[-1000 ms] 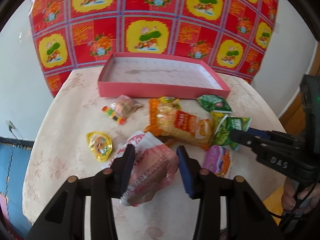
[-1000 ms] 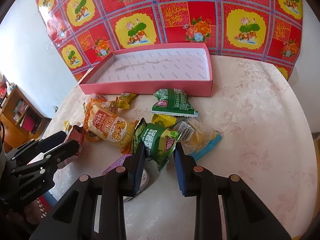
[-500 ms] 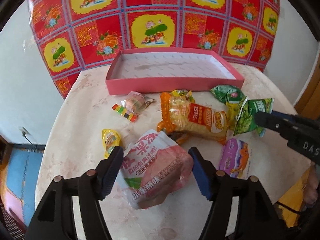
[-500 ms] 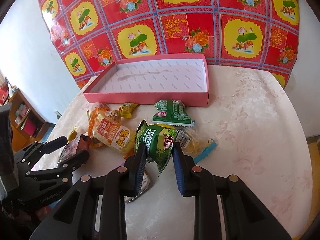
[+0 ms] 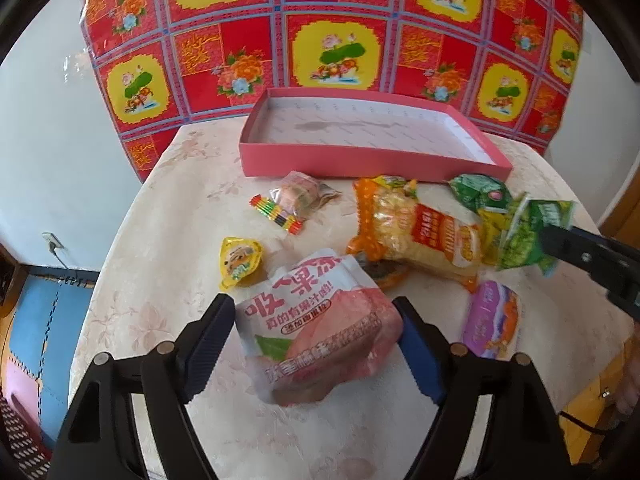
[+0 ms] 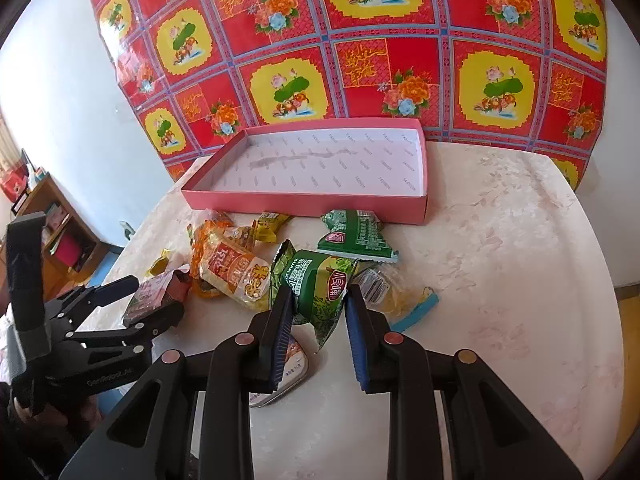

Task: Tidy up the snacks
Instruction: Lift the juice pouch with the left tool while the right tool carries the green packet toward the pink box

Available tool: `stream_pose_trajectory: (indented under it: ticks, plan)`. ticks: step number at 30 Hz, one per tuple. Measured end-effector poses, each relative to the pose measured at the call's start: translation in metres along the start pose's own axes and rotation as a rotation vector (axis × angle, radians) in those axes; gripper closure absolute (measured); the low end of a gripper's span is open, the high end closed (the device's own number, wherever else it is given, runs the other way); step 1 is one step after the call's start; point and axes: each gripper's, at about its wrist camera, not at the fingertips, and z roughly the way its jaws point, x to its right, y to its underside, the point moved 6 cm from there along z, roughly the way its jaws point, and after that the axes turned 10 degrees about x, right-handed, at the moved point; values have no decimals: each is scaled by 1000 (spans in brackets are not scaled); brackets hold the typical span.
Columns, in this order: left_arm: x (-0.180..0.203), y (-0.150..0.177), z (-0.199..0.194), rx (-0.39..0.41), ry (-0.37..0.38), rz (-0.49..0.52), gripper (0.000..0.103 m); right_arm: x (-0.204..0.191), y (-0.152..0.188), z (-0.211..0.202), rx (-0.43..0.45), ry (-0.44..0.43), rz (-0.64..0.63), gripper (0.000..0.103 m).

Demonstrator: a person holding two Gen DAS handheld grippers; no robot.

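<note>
My left gripper point(image 5: 316, 328) is shut on a pink and white jelly pouch point(image 5: 316, 320) and holds it above the table. It also shows in the right wrist view point(image 6: 154, 294). My right gripper point(image 6: 318, 312) is shut on a green snack packet point(image 6: 316, 284), lifted off the table; the left wrist view shows that packet point(image 5: 528, 236) too. An empty pink tray point(image 5: 372, 158) stands at the back of the table; the right wrist view shows the tray point(image 6: 304, 202) as well.
On the cream tablecloth point(image 5: 168, 240) lie an orange noodle bag point(image 5: 416, 232), a dark green packet point(image 6: 354, 234), a yellow jelly cup point(image 5: 240, 260), a wrapped candy point(image 5: 300, 196), a purple packet point(image 5: 492, 320) and a clear packet with a blue edge point(image 6: 400, 300). A red patterned cloth point(image 6: 360, 40) hangs behind.
Both grippers have risen and drawn back with their packets. The left jaws stand wider apart around the pink pouch than a second ago.
</note>
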Motion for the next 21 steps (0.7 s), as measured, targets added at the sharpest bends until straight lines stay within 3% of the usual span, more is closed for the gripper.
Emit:
stream_pose_trajectory:
  ticks: [2, 9, 21]
  plan:
    - [-2, 0, 4, -6, -17, -1, 18, 2, -1, -1, 4, -2, 3, 75]
    - [-6, -1, 9, -20, 45, -78, 18, 7, -2, -3, 10, -2, 9, 75]
    - [5, -21, -34, 84, 94, -33, 19, 6, -10, -8, 25, -25, 5, 76]
